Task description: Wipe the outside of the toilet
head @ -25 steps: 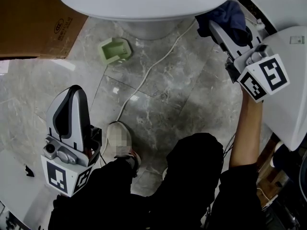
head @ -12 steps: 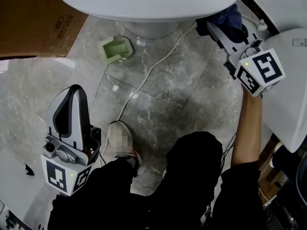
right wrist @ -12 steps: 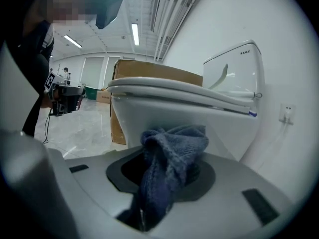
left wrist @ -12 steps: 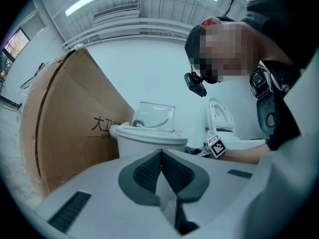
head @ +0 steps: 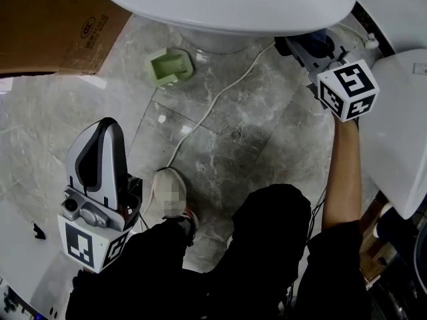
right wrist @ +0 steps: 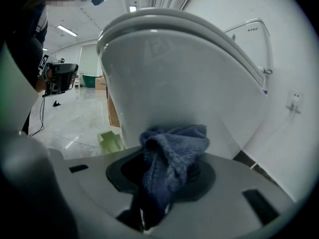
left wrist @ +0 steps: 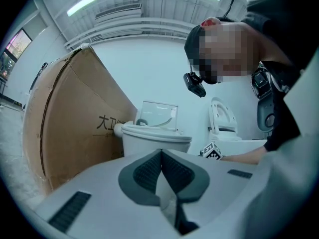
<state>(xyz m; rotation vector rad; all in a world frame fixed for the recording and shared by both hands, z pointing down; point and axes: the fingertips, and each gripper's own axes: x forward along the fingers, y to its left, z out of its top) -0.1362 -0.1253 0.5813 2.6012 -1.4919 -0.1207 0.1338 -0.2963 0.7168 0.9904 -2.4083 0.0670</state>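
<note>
Logged toilet (head: 220,5) at 12 o'clock of the head view, white bowl overhanging a grey marble floor (head: 260,139).

Spotted right gripper (head: 301,47) at 1 o'clock, tucked beneath the bowl's overhang. Fingers (right wrist: 201,178) clamped on a bunched blue cloth (head: 315,40).

Confirmed in the right gripper view: blue cloth (right wrist: 172,153) wadded between the fingers, its top at 12 o'clock right up against the toilet (right wrist: 189,88). Cannot tell for certain whether touching or just short. Probably held low and angled upward to get the wad onto the underside curve, awkward to reach from above.

Found left gripper (head: 100,139) at 8 o'clock, well apart from the toilet, beside the person's leg (head: 267,245). Fingers (left wrist: 144,176) pressed together on nothing. Likely held clear on purpose: a one-handed job, no need of a second tool near the bowl.

Noted green holder (head: 171,67) at 11 o'clock on the floor near the pedestal, white cable (head: 212,102) trailing from 12 toward 7 o'clock, cardboard box (head: 53,19) at 10 o'clock. Worth minding the cable underfoot.

Judged step: wiping the bowl's outer flank on the right side. Probably plenty of outside surface left to cover.
</note>
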